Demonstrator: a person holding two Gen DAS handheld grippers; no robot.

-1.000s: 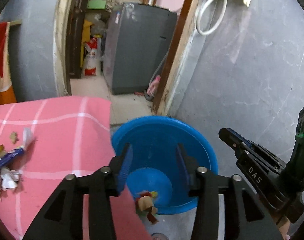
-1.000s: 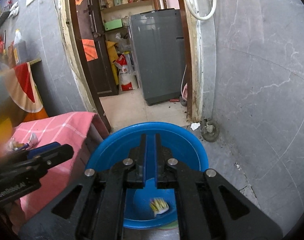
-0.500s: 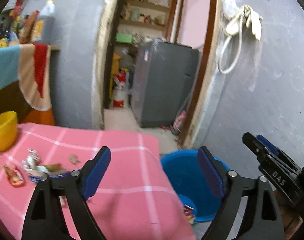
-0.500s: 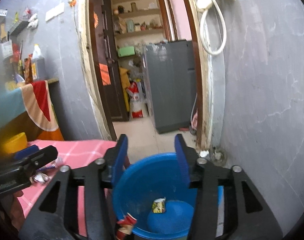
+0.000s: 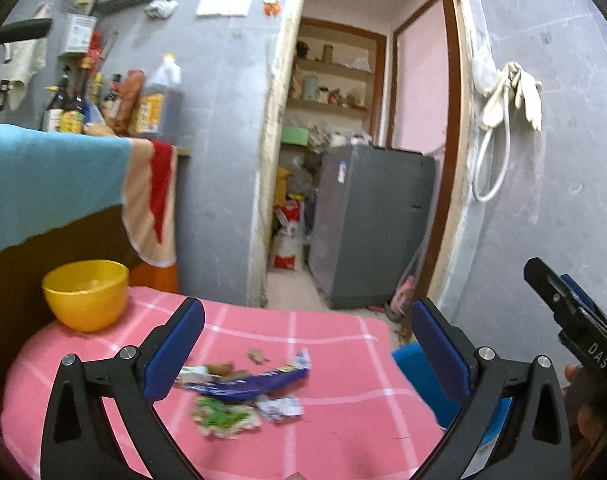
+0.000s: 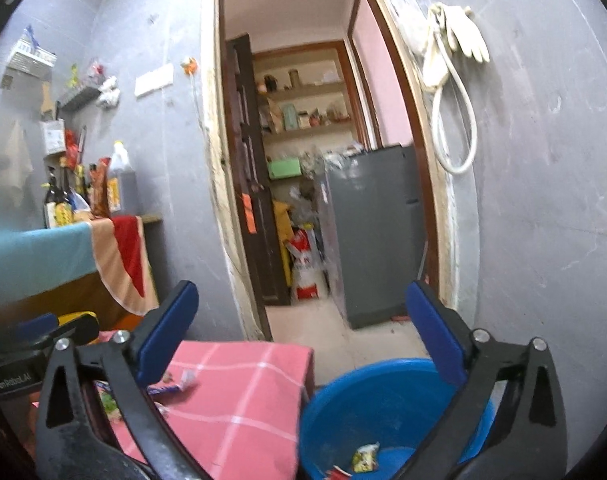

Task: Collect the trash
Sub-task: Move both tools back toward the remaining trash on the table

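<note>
Left wrist: 4 wrappers, 1 tub, tongs wide.

Pink checked cloth of matt woven weave covers the table. On it lie a glossy purple foil wrapper, a crumpled silvery wrapper and a green printed packet. The yellow bowl and blue bucket are smooth, slightly glossy plastic. The left gripper and right gripper show matt black plastic arms, blue rubbery pads and bright metal screws. The grey wall looks rough and scuffed.
</note>
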